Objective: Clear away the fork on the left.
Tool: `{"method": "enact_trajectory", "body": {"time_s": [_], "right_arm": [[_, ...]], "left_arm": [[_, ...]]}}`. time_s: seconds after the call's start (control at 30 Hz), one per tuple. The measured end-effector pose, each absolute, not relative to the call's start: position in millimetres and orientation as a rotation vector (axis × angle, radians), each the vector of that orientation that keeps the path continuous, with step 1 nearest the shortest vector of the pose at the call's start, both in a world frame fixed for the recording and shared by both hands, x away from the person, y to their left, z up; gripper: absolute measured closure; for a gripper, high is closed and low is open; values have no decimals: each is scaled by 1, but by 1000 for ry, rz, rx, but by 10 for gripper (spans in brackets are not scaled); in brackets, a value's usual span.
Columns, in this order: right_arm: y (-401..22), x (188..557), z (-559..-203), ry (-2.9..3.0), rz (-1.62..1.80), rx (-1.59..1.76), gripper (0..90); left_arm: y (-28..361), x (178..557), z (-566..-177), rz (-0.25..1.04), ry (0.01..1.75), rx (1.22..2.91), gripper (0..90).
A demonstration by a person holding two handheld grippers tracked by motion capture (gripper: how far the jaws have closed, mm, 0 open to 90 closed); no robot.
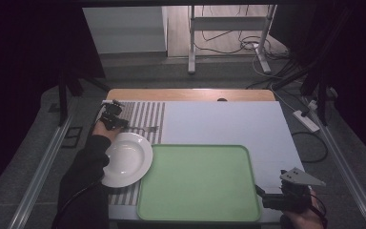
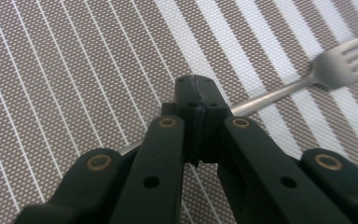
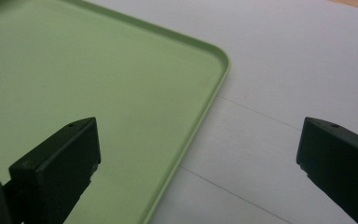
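A metal fork [image 2: 340, 65] lies on the striped placemat [image 2: 51, 70], its tines toward the upper right in the left gripper view. My left gripper [image 2: 196, 93] is shut on the fork's handle, which comes out on both sides of the closed jaws. From above, the left gripper [image 1: 120, 125] sits just beyond the white plate [image 1: 128, 160], with the fork [image 1: 147, 129] reaching right from it. My right gripper [image 1: 261, 192] stands open at the green tray's [image 1: 198, 183] near right corner, nothing between its jaws. In its own view the right gripper [image 3: 198, 149] straddles the tray's [image 3: 98, 79] rim.
The placemat [image 1: 143, 112] covers the table's left part, with the plate resting on it and slightly over the tray's left edge. A pale sheet [image 1: 228, 121] covers the rest of the table. Metal stand legs and cables are on the floor beyond.
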State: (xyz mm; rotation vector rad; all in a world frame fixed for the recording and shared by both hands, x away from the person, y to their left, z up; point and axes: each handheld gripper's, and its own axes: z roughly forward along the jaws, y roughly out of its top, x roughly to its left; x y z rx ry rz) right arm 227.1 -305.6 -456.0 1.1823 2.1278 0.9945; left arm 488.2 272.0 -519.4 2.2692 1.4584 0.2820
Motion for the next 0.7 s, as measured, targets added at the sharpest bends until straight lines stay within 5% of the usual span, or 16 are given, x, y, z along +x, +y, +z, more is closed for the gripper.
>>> {"method": "enact_trajectory", "body": {"time_s": [0.57, 0.7], "right_arm": [[-305, 227, -456, 2137, 981, 1178, 0], [-305, 227, -456, 2138, 984, 1178, 0]], "left_arm": [[265, 469, -515, 118, 1382, 2399, 893], [267, 472, -511, 120, 1365, 2330, 785]]}}
